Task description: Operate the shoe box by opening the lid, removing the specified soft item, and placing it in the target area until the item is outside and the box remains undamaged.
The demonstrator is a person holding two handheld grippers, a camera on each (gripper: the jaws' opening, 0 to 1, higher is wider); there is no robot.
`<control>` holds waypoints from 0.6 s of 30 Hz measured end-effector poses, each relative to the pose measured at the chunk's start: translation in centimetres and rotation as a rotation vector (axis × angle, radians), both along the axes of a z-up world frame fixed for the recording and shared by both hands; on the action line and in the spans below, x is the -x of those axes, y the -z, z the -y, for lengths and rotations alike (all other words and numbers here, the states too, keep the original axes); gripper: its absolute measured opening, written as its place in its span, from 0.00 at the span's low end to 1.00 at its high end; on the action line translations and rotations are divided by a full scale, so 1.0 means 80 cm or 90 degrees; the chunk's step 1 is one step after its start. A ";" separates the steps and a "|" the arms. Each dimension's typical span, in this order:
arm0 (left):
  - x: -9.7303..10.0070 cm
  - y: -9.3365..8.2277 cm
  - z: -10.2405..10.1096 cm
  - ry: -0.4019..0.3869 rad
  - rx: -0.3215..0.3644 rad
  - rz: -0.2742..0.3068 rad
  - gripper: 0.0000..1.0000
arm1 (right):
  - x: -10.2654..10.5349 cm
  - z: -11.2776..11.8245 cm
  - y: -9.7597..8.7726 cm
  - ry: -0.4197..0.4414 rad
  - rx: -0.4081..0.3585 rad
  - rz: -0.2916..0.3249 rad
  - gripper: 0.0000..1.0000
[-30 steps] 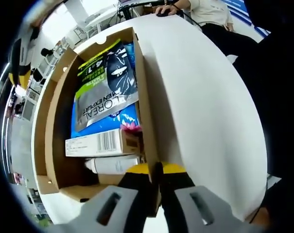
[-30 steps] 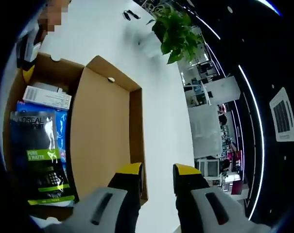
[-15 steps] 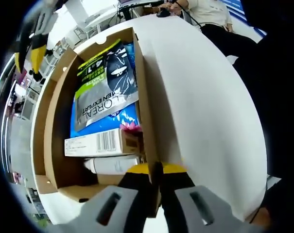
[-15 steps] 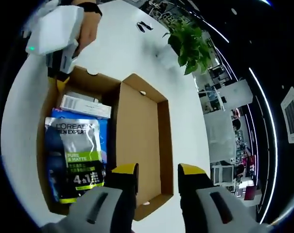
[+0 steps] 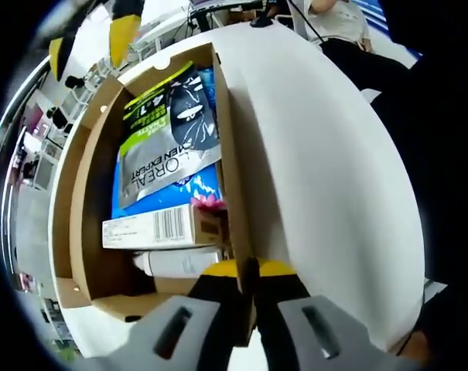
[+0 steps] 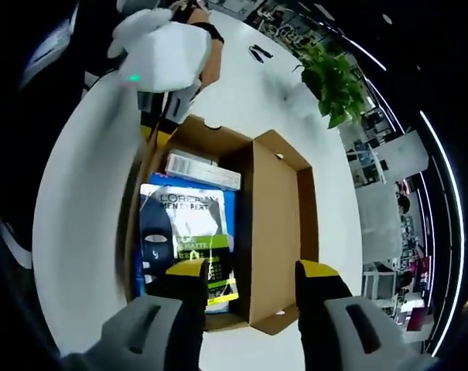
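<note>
Left hand-held gripper (image 5: 247, 272) clamped on shoe box (image 5: 87, 232) near side wall. Box on white surface (image 5: 326, 170), lid (image 6: 276, 232) flipped open right. Soft pouch (image 6: 183, 239) lies inside box. Right hand-held gripper (image 6: 249, 274) above, jaws apart, holding nothing.

Open shoe box (image 6: 278, 232) (pouch (image 6: 186, 239) inside); R gripper (image 6: 251, 280) agape

The grey pouch (image 5: 168, 135) ahead of the left gripper's fingertips (image 5: 218, 270) reads "L'OREAL MEN EXPERT", "4 in 1"; the right gripper view adds "PURE & MATTE".
</note>
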State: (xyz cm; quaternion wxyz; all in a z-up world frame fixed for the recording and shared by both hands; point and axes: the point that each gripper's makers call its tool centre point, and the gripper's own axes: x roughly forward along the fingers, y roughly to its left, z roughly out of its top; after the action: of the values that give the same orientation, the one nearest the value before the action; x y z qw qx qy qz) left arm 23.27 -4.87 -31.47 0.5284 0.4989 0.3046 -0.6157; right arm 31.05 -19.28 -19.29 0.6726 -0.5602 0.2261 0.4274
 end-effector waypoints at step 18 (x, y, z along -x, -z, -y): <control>-0.002 0.000 -0.001 -0.007 -0.005 0.000 0.04 | 0.050 0.016 0.057 -0.005 0.043 -0.112 0.64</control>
State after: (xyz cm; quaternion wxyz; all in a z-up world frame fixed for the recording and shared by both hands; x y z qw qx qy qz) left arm 23.41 -4.80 -31.49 0.5298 0.4990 0.3096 -0.6119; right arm 27.03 -20.55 -23.86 0.6292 -0.5437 0.2964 0.4698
